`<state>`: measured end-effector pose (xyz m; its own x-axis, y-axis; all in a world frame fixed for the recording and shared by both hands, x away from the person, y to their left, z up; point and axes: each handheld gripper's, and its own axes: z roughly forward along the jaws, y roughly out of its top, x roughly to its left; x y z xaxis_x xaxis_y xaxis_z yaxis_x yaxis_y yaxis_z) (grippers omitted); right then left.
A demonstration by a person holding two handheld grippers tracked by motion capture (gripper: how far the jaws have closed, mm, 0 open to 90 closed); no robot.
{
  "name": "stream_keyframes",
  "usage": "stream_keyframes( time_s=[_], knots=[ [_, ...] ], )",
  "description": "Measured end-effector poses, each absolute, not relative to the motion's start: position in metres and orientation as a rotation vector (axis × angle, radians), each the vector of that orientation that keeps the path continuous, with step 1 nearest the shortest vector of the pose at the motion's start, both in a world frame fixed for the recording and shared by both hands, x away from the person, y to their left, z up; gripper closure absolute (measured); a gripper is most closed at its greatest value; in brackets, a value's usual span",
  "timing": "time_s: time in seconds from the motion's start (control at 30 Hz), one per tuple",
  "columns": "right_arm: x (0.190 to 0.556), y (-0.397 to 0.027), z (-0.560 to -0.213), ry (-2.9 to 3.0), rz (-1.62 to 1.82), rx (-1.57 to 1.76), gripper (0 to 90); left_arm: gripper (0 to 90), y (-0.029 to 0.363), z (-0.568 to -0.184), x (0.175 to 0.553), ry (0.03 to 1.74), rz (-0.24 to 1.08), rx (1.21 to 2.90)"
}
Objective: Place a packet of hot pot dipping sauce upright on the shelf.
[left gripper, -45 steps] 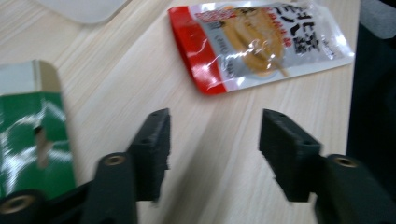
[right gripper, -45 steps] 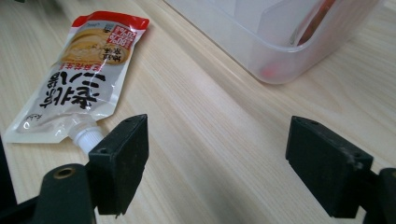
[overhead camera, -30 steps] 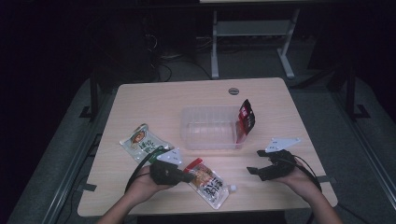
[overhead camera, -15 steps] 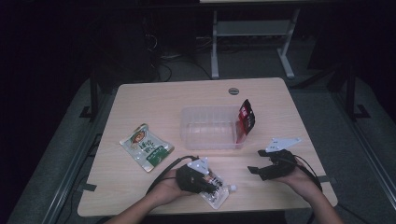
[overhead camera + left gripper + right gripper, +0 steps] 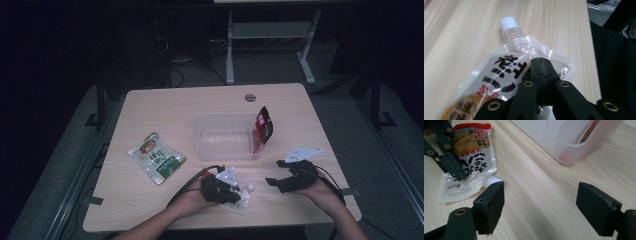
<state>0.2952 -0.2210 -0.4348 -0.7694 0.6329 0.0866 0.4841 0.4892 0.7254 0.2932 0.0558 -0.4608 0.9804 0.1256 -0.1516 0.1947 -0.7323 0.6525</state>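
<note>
**Left tool shut over the spouted pouch**

Pale wood worktop [image 5: 150,110] stands in a dark room, with a clear plastic tub [image 5: 222,137] near its middle. Nearer the person than the tub lies a white spouted pouch [image 5: 506,72], flat, its cap pointing away from the left tool [image 5: 540,61]. That tool's jaws are pressed together above the pouch; whether they pinch its film is hard to tell. To the right of the pouch the right tool [image 5: 540,202] hovers with jaws wide apart and nothing between them. A red packet [image 5: 263,127] leans at the tub's right end, and a green packet [image 5: 156,157] lies left of the tub
</note>
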Motion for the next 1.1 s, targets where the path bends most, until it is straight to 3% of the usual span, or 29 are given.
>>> stream_keyframes(
  time_s=[0.53, 1.1],
  knots=[
    [0.296, -0.22, -0.436, 2.553, 1.143, 0.956, 22.3, 89.7, 0.054, -0.458, 0.309, 0.276, -0.075, 2.373],
    [0.296, -0.217, -0.438, 2.575, 1.143, 0.949, 22.3, 89.7, 0.106, -0.436, 0.321, 0.393, -0.085, 2.335]
  ],
)
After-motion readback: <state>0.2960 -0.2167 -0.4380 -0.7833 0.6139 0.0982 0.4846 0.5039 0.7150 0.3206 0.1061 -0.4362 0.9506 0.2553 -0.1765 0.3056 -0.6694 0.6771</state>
